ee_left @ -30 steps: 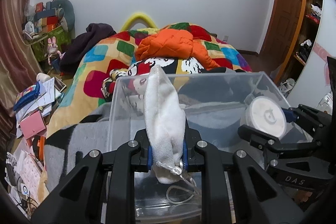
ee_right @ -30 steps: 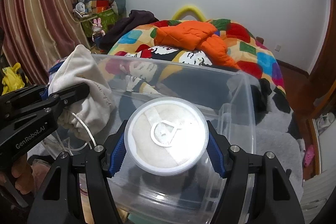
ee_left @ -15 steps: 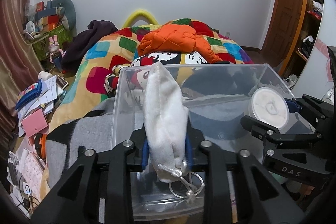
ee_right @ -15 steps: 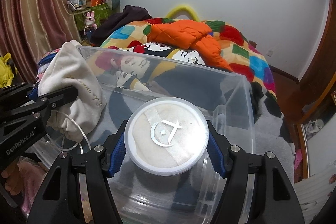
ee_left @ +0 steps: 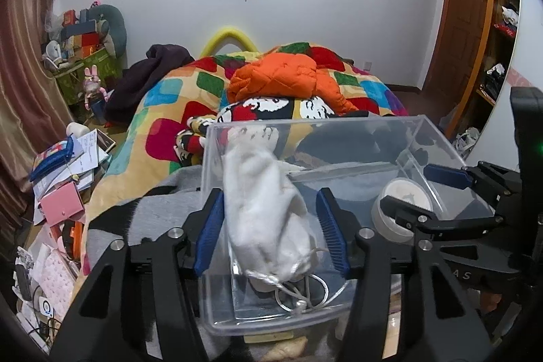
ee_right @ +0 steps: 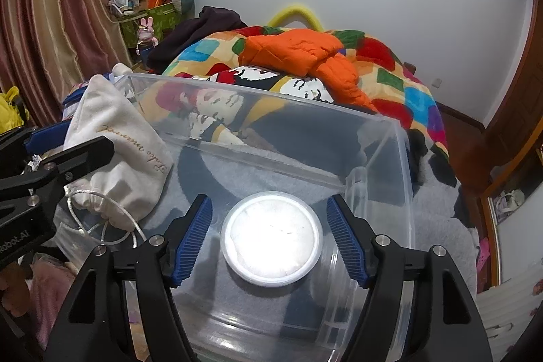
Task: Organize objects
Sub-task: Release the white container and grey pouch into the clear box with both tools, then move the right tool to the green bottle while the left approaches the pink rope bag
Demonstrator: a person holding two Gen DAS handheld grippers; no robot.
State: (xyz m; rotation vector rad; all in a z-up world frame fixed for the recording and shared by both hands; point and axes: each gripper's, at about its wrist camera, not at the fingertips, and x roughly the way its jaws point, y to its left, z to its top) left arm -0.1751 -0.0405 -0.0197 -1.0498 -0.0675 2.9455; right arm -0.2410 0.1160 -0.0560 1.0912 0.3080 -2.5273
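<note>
A clear plastic box stands on the grey blanket, also in the right wrist view. A white drawstring pouch lies inside at the box's left end, between the open jaws of my left gripper; it also shows in the right wrist view. A round white lidded tub sits on the box floor at the right, between the open jaws of my right gripper. The tub and the right gripper show in the left wrist view too.
The box rests at the foot of a bed with a colourful patchwork quilt and an orange puffer jacket. Papers, a pink wallet and clutter lie on the floor left. A wooden door stands right.
Both grippers lowered into the box and opened. The pouch and the round tub left the jaws and now rest in the box.
</note>
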